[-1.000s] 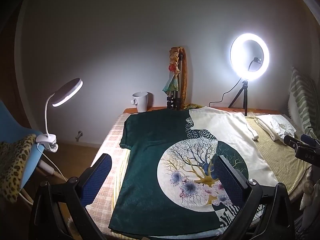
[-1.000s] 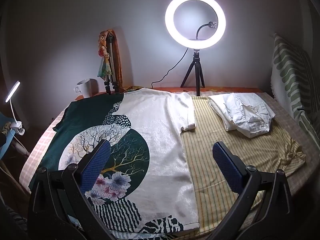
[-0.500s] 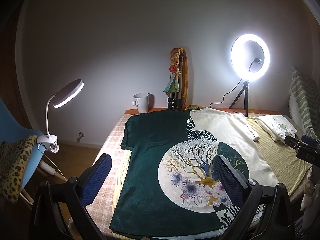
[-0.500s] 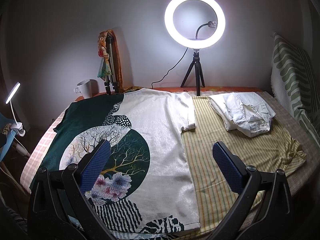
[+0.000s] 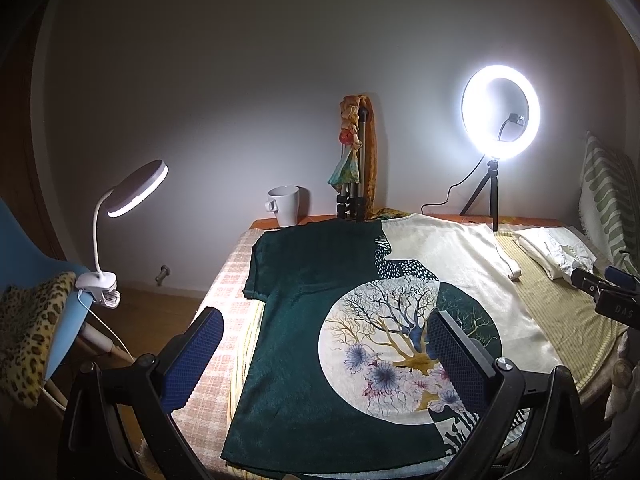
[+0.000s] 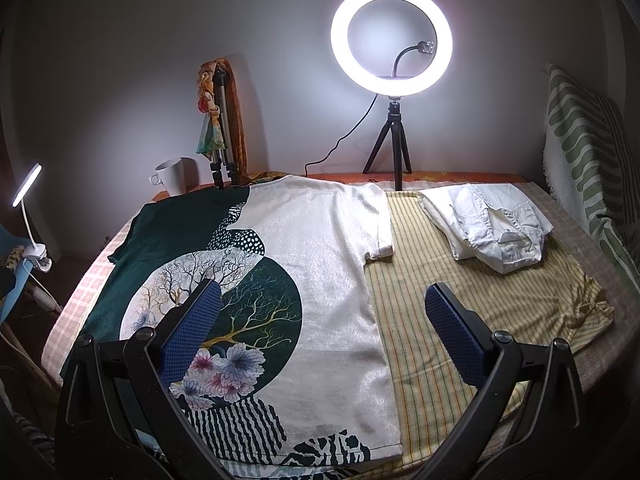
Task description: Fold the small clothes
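The shirt's (image 5: 304,320) near hem slips under the left gripper (image 5: 326,354) frame, and in the right view its hem corner is hidden by the right gripper (image 6: 320,330). Beside the shirt, the folded white garment (image 6: 492,228) (type unclear) hides its inner layers. The chair (image 5: 60,320) left of the shirt is cropped.

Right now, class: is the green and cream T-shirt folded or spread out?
Spread out. The T-shirt lies flat on the table, both sleeves extended and hem straight, with no fold in it.
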